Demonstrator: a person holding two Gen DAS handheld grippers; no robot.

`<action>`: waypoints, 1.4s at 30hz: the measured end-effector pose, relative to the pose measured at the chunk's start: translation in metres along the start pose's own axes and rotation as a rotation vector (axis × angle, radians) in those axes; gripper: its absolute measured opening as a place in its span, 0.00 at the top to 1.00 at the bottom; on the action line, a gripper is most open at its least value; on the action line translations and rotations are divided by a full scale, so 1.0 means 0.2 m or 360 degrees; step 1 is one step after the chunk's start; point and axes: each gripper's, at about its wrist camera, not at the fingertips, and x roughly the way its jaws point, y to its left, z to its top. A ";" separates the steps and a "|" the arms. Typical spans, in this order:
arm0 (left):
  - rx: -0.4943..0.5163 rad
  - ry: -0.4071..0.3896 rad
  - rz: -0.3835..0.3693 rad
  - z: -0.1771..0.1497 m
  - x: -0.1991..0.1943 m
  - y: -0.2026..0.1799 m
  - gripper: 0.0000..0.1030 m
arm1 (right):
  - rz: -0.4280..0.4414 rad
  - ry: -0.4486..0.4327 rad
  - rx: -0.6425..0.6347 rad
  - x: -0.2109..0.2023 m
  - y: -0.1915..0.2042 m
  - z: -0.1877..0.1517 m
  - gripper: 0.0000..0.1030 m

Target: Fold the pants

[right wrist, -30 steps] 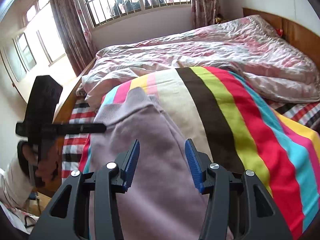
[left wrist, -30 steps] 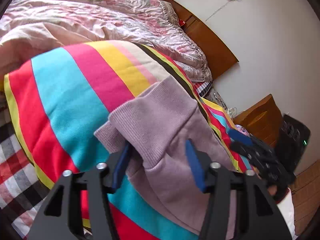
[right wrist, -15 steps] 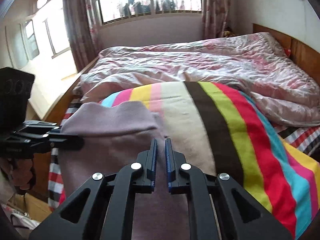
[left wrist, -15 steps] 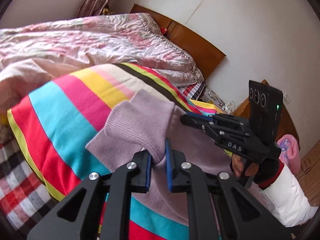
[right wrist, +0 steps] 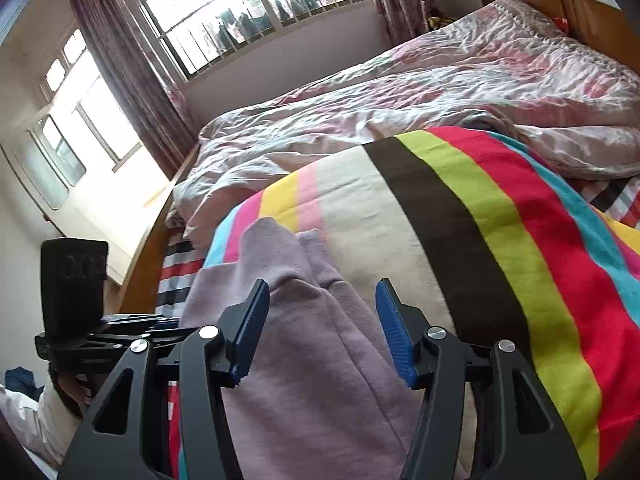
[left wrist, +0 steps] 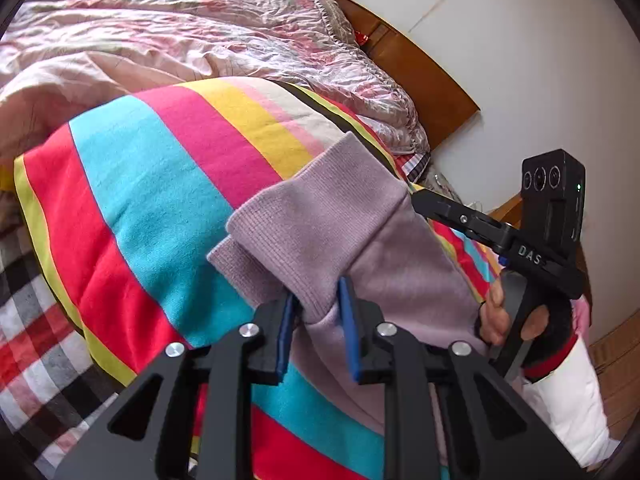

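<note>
We're in a home bedroom: a wide bed with a wooden headboard [left wrist: 424, 80], a rumpled pink floral quilt [right wrist: 460, 80] and a bright striped blanket [left wrist: 152, 184] spread across it. Behind it, a barred window [right wrist: 248, 12] with patterned curtains [right wrist: 132, 80] lets daylight in.

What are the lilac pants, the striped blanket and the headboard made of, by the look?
Lilac pants: soft knit, likely cotton-blend jersey; matte, with a ribbed cuff showing fine vertical ridges. Striped blanket: fleece or brushed cotton, probably; matte, slightly fuzzy, no sheen. Headboard: wood or wood veneer; flat brown panels with a smooth, faintly glossy finish. Grain is too blurred to tell which.
</note>
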 end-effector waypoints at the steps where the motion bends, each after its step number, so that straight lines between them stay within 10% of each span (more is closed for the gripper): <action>1: -0.0008 -0.0004 -0.0004 0.00 0.00 0.01 0.77 | -0.0005 0.0012 -0.0031 0.01 0.02 0.00 0.49; 4: -0.0026 -0.0010 -0.0012 0.01 0.01 0.01 0.77 | -0.0046 0.0078 -0.0176 0.08 0.11 -0.02 0.78; 8: 0.0066 -0.0098 0.0021 0.00 -0.04 -0.07 0.88 | -0.0151 -0.0073 -0.0333 -0.03 0.22 -0.04 0.88; 13: 0.0366 -0.0362 0.0097 -0.04 -0.23 -0.29 0.88 | -0.0291 -0.0310 -0.0454 -0.18 0.34 -0.03 0.87; 15: 0.0302 -0.0171 0.0209 -0.02 -0.10 -0.22 0.87 | -0.0377 -0.0083 -0.0405 -0.03 0.28 -0.04 0.56; 17: 0.0105 0.0036 0.0196 -0.02 0.04 -0.06 0.81 | -0.0458 0.0002 -0.0307 0.04 0.23 -0.08 0.50; 19: 0.0029 0.0003 0.0139 -0.01 -0.02 -0.02 0.69 | -0.0408 -0.0047 -0.0256 -0.02 0.22 -0.10 0.50; 21: 0.0072 -0.0143 0.0327 0.00 -0.13 -0.04 0.27 | -0.0435 -0.0080 -0.0265 -0.09 0.24 -0.10 0.50; 23: 0.0064 -0.0235 0.0476 0.01 -0.21 -0.03 0.25 | -0.0417 -0.0099 -0.0298 -0.17 0.28 -0.10 0.50; 30: 0.0164 -0.0204 0.0250 -0.04 -0.21 -0.19 0.26 | -0.0265 0.0281 -0.0274 0.04 0.29 -0.21 0.50; 37: -0.0180 -0.0098 0.0215 -0.13 -0.13 0.04 0.25 | -0.0243 0.0109 -0.0258 -0.24 0.41 -0.25 0.47; 42: -0.0409 -0.0029 -0.0135 -0.16 -0.12 0.19 0.26 | -0.0224 0.0187 -0.0346 -0.32 0.57 -0.53 0.47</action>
